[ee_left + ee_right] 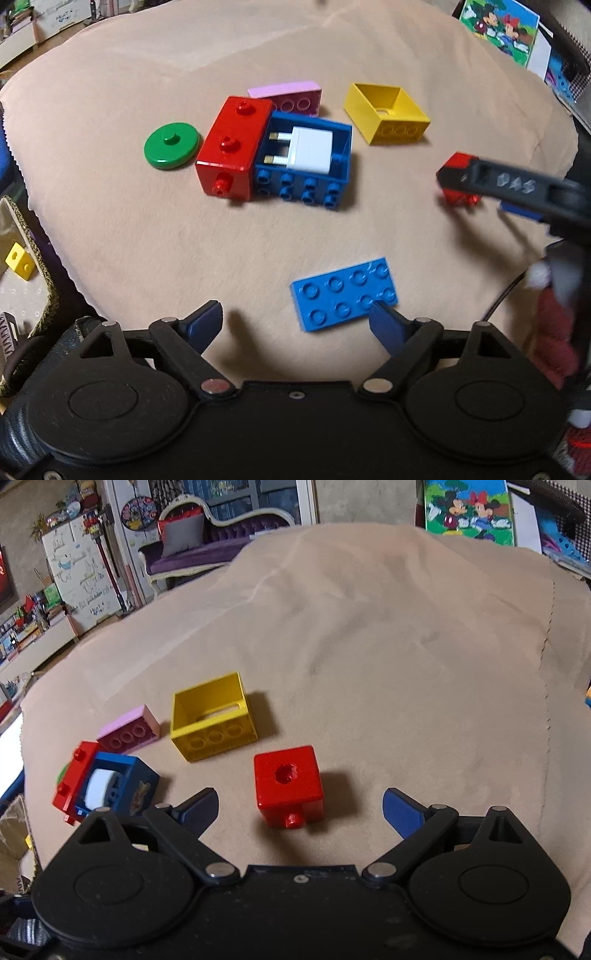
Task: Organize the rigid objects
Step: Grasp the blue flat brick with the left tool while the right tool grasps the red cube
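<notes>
- Step in hand, as I judge it: the right gripper point(300, 808) is lining up on the small red cube point(287, 783), which lies on the beige cloth point(406, 664) between its spread fingers; nothing is gripped, and the cube touches neither pad.
- The cube sits at 12 o'clock from that gripper; the yellow open box point(214, 716) is at about 11 o'clock beyond it, just apart from the cube.
- Next move probably calls for easing forward until the pads flank the cube's flat sides, then closing squarely; the peg on its near face and the hole on top are best avoided.
- The left gripper point(295, 321) is released too, jaws wide and holding nothing. Its right finger tip overlaps the near edge of the flat blue plate point(343, 291); whether they touch I cannot tell.
- In the left wrist view, at 12 o'clock from the left gripper, the blue open box point(303, 166) holds the white plug adapter point(310, 149).
- Count on the cloth:
  - red blocks, two: the small cube and a long red block point(231, 147) against the blue box
  - open boxes, two
  - one flat blue plate
  - one pink brick point(291, 96)
  - one green disc point(171, 146)
  - one adapter
- Off the cloth, at 9 o'clock, one small yellow cube point(20, 260).
</notes>
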`<move>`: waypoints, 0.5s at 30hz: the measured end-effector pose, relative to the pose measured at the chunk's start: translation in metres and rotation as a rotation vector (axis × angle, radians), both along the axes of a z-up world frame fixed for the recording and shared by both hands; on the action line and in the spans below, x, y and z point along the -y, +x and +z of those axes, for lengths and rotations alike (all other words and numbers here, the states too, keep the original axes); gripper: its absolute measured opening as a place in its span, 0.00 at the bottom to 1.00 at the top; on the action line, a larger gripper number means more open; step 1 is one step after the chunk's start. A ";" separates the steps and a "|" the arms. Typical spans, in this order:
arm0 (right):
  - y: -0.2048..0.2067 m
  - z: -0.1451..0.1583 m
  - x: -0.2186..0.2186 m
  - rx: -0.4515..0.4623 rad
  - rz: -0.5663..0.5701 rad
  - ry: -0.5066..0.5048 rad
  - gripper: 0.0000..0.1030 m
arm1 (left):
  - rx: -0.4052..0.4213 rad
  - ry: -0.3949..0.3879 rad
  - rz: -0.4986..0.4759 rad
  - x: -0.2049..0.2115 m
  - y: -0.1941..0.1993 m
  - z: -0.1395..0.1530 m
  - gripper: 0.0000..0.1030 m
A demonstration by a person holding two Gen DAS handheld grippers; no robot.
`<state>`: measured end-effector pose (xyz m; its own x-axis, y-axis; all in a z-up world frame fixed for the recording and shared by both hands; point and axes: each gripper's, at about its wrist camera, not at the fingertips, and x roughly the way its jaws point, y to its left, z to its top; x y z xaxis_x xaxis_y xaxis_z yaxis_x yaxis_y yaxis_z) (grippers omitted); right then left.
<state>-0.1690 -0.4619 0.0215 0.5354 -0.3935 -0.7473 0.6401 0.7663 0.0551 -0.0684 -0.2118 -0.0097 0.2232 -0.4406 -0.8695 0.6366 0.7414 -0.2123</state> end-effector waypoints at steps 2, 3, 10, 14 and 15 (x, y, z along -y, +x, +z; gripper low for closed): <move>0.005 -0.006 0.003 -0.019 -0.008 -0.001 0.93 | -0.013 -0.002 0.007 0.004 -0.002 -0.003 0.82; 0.007 -0.009 0.005 -0.026 -0.011 0.000 0.93 | -0.022 0.000 0.010 0.008 -0.001 -0.005 0.82; 0.016 -0.017 0.004 -0.042 -0.008 -0.039 0.93 | -0.075 -0.026 0.055 0.017 0.000 -0.009 0.85; 0.018 -0.020 0.003 -0.049 -0.006 -0.051 0.93 | -0.054 -0.053 0.062 0.015 -0.004 -0.004 0.85; 0.018 -0.020 0.003 -0.048 -0.005 -0.051 0.93 | -0.049 -0.055 0.069 0.014 -0.004 -0.003 0.85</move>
<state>-0.1510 -0.4650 0.0016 0.4970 -0.4347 -0.7510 0.6450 0.7640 -0.0154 -0.0727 -0.2258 -0.0123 0.2126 -0.4728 -0.8552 0.5720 0.7698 -0.2833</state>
